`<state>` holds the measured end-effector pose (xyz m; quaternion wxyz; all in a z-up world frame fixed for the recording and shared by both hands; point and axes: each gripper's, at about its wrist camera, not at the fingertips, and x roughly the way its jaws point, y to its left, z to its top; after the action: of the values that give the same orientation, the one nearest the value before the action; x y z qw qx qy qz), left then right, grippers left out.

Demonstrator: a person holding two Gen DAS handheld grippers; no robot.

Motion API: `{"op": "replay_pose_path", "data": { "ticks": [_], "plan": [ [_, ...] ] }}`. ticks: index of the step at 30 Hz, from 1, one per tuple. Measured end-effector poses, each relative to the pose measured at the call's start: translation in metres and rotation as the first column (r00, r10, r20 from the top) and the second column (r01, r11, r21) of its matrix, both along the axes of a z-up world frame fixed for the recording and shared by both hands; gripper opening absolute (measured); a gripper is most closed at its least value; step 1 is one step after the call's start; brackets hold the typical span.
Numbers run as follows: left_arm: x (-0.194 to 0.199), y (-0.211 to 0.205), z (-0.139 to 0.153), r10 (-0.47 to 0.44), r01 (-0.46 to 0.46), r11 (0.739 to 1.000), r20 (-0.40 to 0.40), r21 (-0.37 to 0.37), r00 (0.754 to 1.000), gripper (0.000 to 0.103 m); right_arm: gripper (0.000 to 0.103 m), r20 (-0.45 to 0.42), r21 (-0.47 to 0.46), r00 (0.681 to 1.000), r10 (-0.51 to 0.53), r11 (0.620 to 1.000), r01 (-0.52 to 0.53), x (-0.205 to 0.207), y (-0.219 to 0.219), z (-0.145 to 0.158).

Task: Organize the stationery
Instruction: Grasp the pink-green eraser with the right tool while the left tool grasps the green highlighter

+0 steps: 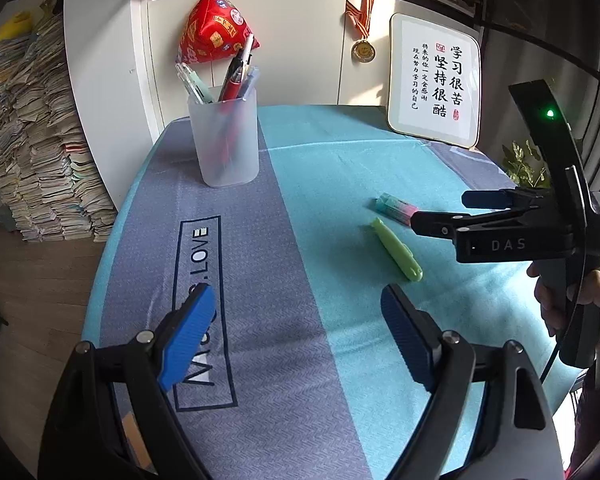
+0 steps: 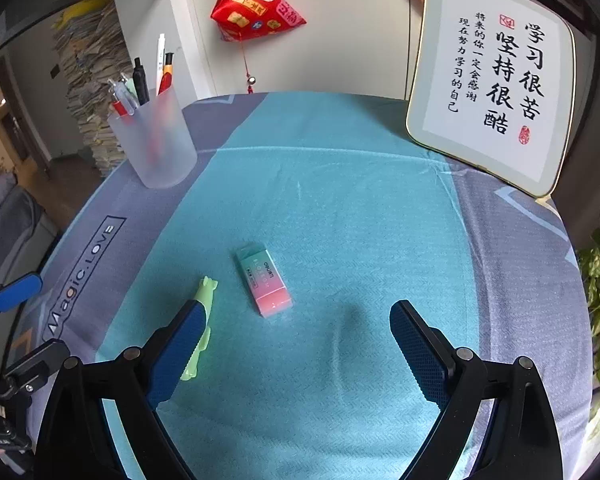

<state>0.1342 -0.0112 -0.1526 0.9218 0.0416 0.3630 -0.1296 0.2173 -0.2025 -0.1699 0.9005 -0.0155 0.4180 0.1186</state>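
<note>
My left gripper (image 1: 296, 320) hangs above the tablecloth (image 1: 284, 240) with jaws spread wide and nothing between them. A frosted pen cup (image 1: 224, 140) stands upright on the grey stripe ahead, holding several pens (image 1: 232, 80). On the teal stripe lie a green highlighter (image 1: 396, 248) and, just beyond it, a pastel eraser (image 1: 394, 208), close together but apart. My right gripper (image 1: 440, 210) enters from the right, jaws parted, one fingertip overlapping the eraser's near end.
</note>
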Motion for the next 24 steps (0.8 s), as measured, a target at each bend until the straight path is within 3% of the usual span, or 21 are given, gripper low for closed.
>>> {"op": "replay_pose_path", "data": {
  "ticks": [3, 5, 7, 15, 17, 18, 24],
  "plan": [
    [0.0, -0.002, -0.004, -0.004, 0.004, 1.0, -0.012, 0.005, 1.0, 0.084, 0.09, 0.006, -0.002, 0.999, 0.036, 0.999, -0.036, -0.001, 0.008, -0.002],
    [0.0, -0.003, -0.007, -0.015, 0.015, 1.0, -0.025, -0.001, 1.0, 0.084, 0.083, 0.001, -0.004, 0.999, 0.053, 0.999, -0.053, 0.001, 0.012, -0.004],
    [0.0, -0.006, -0.01, -0.027, 0.027, 1.0, -0.028, 0.007, 0.999, 0.084, 0.069, -0.005, -0.032, 0.998, 0.057, 0.998, -0.057, 0.004, 0.016, -0.008],
    [-0.003, -0.01, -0.012, -0.059, 0.06, 0.998, -0.029, 0.009, 0.998, 0.084, 0.047, 0.034, -0.069, 0.996, 0.081, 0.995, -0.078, 0.008, 0.02, -0.014],
    [-0.003, -0.011, -0.012, -0.059, 0.059, 0.998, -0.03, 0.015, 0.998, 0.084, 0.026, 0.04, -0.063, 0.995, 0.089, 0.994, -0.087, 0.007, 0.019, -0.012],
    [-0.003, -0.011, -0.013, -0.058, 0.058, 0.998, -0.033, 0.016, 0.998, 0.084, 0.021, 0.036, -0.04, 0.993, 0.108, 0.993, -0.107, 0.006, 0.018, -0.012],
    [-0.001, -0.015, -0.013, -0.057, 0.057, 0.998, -0.049, -0.009, 0.997, 0.084, 0.021, 0.017, 0.012, 0.996, 0.088, 0.996, -0.089, 0.001, 0.007, -0.009]
  ]
}}
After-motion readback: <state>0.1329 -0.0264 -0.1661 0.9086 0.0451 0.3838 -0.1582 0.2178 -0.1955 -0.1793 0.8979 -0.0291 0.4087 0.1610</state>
